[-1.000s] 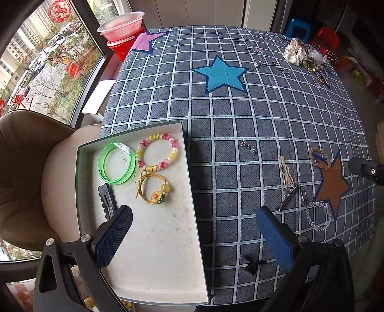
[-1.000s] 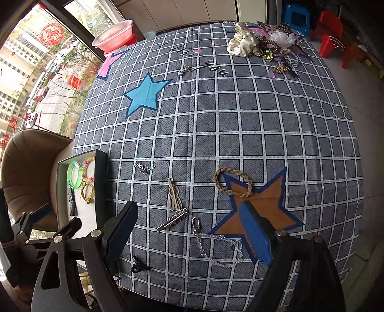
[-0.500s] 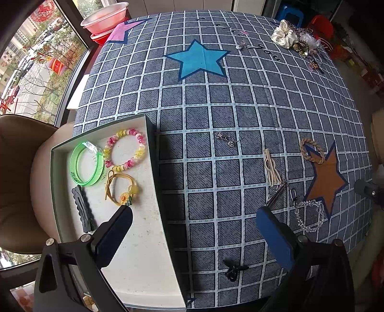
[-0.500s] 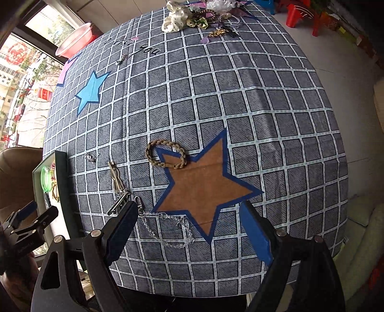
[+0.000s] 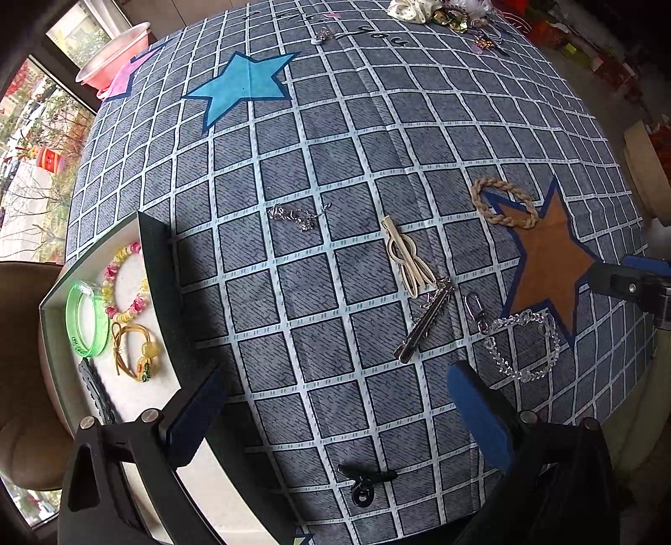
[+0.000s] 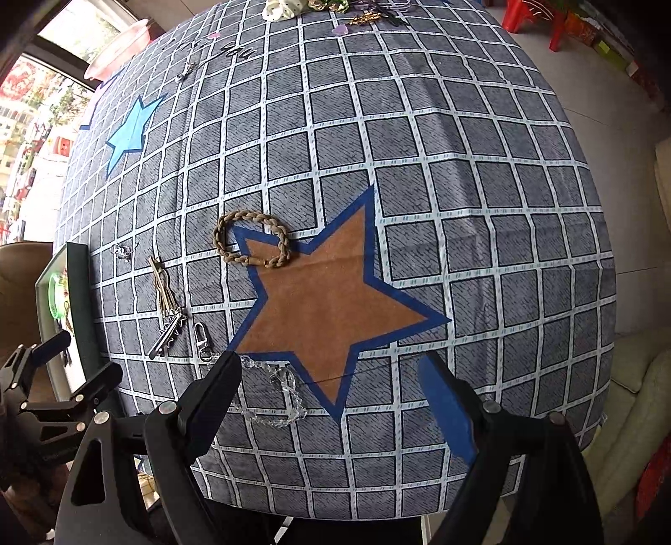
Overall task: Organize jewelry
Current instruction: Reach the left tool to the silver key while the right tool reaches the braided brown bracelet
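A white-lined tray [image 5: 157,251] at the table's left edge holds a green bangle [image 5: 86,320], a bead bracelet [image 5: 126,283], a yellow cord bracelet [image 5: 138,350] and a black clip. On the cloth lie a thin silver chain [image 5: 297,216], a cream hair clip [image 5: 407,258], a metal bar clip [image 5: 423,323], a clear crystal chain with clasp [image 5: 520,335], a braided rope bracelet [image 6: 251,245] and a small black clip [image 5: 367,482]. My left gripper [image 5: 335,411] is open above the cloth near the black clip. My right gripper [image 6: 331,402] is open, over the crystal chain [image 6: 272,394].
A pile of more jewelry and a white scrunchie [image 5: 436,10] lies at the table's far edge. A pink basin [image 5: 111,56] stands beyond the far left corner. A brown chair [image 5: 21,377] is at the left, beside the tray.
Both grippers have moved right and closer to the table; the left one has left the tray and is over the cloth. Nothing was picked up.
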`<state>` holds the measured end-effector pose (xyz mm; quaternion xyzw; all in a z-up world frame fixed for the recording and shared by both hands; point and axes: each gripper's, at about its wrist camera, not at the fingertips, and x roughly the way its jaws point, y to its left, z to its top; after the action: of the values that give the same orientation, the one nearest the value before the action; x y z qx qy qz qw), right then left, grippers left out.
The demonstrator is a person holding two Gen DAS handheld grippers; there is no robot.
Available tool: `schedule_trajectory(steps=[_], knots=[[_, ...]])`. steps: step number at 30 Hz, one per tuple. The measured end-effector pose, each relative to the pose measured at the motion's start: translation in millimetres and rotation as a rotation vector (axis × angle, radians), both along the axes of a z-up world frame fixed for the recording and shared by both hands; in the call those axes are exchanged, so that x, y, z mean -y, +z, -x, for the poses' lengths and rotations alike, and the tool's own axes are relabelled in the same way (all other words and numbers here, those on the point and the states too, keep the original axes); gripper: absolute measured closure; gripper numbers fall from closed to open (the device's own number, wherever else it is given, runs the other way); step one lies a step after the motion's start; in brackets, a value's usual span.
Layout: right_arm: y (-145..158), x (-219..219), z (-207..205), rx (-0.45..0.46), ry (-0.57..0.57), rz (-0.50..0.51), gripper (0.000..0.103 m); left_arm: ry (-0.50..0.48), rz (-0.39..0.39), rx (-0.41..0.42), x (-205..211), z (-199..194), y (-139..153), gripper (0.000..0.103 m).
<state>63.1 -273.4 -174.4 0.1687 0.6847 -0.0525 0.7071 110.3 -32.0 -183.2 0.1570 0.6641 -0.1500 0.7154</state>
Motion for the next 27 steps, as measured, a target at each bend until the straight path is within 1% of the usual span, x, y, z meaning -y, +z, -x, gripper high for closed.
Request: schedule_trajectory(steps=[6, 13, 14, 15, 22, 23, 24, 25, 27], knots=[[-10.2, -5.8, -20.6, 0.002, 0.081, 0.014, 0.015, -0.028, -0.017, -0.003, 10.3, 5.3, -12.7, 0.000], [-24.1, -22.0, -50.4, 0.012, 0.195, 0.049, 0.015, -0.034, -0.030, -0.002, 16.4, 6.8, -25.4, 0.000], [-26.5, -24.6, -55.5, 0.015, 0.208, 0.053, 0.015, -0.039, -0.034, -0.004, 17.0, 5.9, -28.3, 0.005], [-28.5, -26.1, -59.6, 0.017, 0.220, 0.056, 0.015, -0.044, -0.035, -0.013, 18.0, 6.5, -30.7, 0.008], [-43.2, -42.0, -85.6, 0.018, 0.302, 0.090, 0.015, -0.067, -0.039, -0.013, 29.5, 2.7, -43.8, 0.008], [-47.3, -48.4, -89.8, 0.016, 0.310, 0.093, 0.015, -0.072, -0.038, -0.015, 35.2, 3.1, -46.7, 0.010], [-50.3, -50.1, -92.1, 0.013, 0.316, 0.096, 0.015, -0.077, -0.043, -0.016, 35.4, 3.2, -48.0, 0.020], [-53.7, -53.3, -95.3, 0.011, 0.321, 0.099, 0.015, -0.083, -0.044, -0.028, 38.5, 2.5, -51.2, 0.023], [-58.2, -55.2, -98.5, 0.005, 0.331, 0.105, 0.015, -0.077, -0.032, -0.034, 48.8, -1.9, -55.5, 0.023]])
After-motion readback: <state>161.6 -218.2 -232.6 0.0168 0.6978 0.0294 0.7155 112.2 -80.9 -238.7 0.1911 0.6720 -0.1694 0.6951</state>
